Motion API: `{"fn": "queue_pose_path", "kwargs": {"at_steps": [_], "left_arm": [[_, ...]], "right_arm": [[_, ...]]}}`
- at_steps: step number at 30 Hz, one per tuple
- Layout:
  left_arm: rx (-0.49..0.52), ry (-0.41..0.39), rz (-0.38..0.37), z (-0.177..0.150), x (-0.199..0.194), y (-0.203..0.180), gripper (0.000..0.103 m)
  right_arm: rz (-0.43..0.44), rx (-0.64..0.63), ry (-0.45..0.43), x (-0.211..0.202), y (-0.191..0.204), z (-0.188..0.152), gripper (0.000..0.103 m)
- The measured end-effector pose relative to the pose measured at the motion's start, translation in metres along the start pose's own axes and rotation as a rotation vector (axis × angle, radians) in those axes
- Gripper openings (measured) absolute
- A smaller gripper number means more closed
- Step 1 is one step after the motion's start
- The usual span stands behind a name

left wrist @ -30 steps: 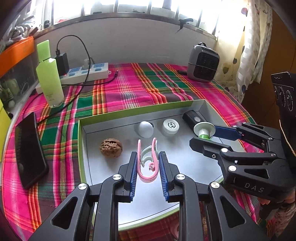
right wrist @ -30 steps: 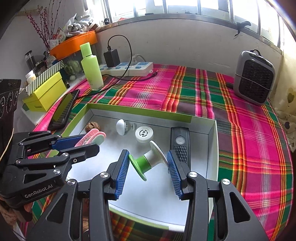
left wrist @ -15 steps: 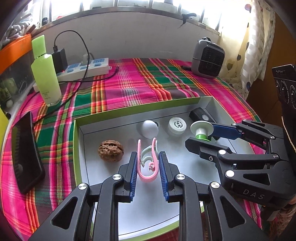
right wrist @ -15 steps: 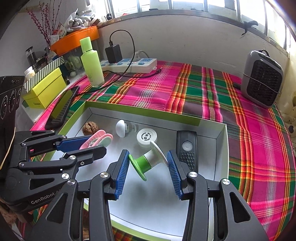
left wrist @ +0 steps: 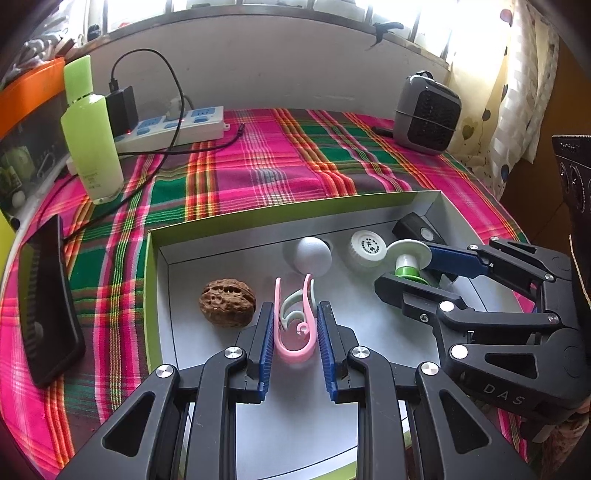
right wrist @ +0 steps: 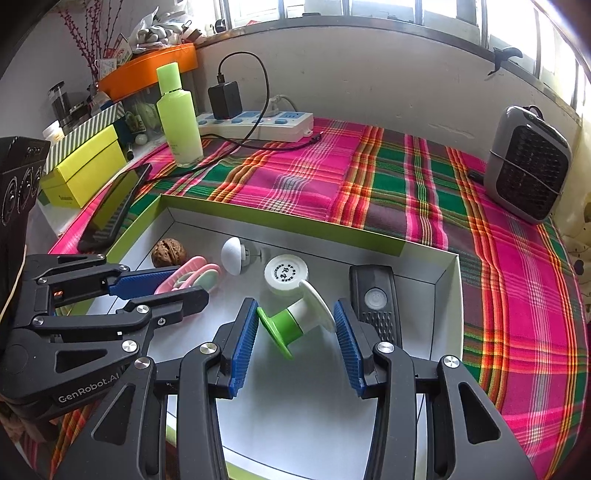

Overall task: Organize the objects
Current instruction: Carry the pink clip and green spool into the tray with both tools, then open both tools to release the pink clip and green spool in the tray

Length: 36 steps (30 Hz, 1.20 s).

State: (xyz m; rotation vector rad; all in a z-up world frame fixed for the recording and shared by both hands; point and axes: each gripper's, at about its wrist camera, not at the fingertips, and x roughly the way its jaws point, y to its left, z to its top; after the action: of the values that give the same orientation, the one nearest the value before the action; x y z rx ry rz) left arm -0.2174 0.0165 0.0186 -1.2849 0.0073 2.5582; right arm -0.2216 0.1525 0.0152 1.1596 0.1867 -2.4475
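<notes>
While both claws hold as before, left claw (left wrist: 294,332) clamps the pink clip (left wrist: 293,325) and right claw (right wrist: 295,332) grips the spool (right wrist: 295,319) over the tray (left wrist: 258,221).

We see a bench (right wrist: 388,173) draped in a pink, green and orange plaid cloth, backed by a pale plastered wall (right wrist: 369,74). Above it runs a window (right wrist: 369,7), washed out by daylight. A patterned curtain (left wrist: 517,74) hangs at the right. Left, an orange shelf (right wrist: 147,72) holds what may be clutter.
</notes>
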Motion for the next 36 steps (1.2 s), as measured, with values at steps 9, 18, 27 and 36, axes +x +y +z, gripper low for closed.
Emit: {"fn": "queue_pose_path", "kwargs": {"at_steps": [9,18,27,36], "left_arm": [[0.007,0.000,0.004,0.000,0.000,0.000,0.021],[0.011,0.002,0.006,0.001,0.002,-0.001,0.024],[0.019,0.004,0.018,0.000,0.000,-0.003,0.028],[0.008,-0.012,0.016,-0.002,-0.011,-0.002,0.039]], "right_arm": [[-0.010,-0.009,-0.008,-0.001,0.001,-0.001,0.044],[-0.020,-0.017,-0.006,-0.001,0.002,-0.001,0.044],[-0.020,-0.018,-0.010,-0.004,0.002,-0.003,0.044],[-0.020,-0.003,-0.026,-0.013,0.002,-0.006,0.044]]}}
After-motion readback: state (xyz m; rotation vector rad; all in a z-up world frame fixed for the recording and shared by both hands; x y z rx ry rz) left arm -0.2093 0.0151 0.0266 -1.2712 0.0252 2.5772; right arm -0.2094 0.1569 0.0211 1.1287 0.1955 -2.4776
